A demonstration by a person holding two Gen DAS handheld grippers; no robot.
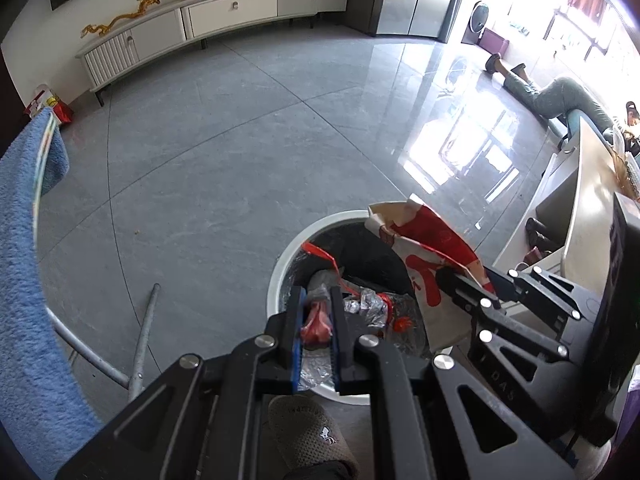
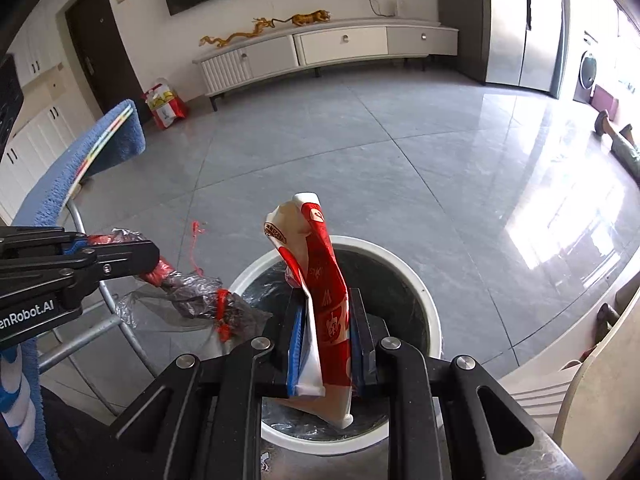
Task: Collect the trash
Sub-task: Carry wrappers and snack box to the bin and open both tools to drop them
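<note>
A round white trash bin [image 1: 280, 268] with a dark liner stands on the grey floor; it also shows in the right wrist view [image 2: 424, 300]. My left gripper [image 1: 316, 304] is shut on a crumpled clear plastic wrapper with red ties [image 1: 318, 322] and holds it over the bin; from the right wrist view the left gripper [image 2: 154, 258] holds the wrapper [image 2: 192, 292] just left of the bin rim. My right gripper [image 2: 326, 312] is shut on a red and cream paper bag [image 2: 320, 280], held upright above the bin; the bag shows in the left wrist view [image 1: 424, 248].
A blue towel [image 1: 24, 264] hangs on a metal rack [image 1: 140, 344] at the left. A slippered foot [image 1: 308, 432] is by the bin. A table and chair [image 1: 584, 208] stand at the right. A white TV cabinet [image 2: 320, 52] lines the far wall, a red bag [image 2: 164, 102] beside it.
</note>
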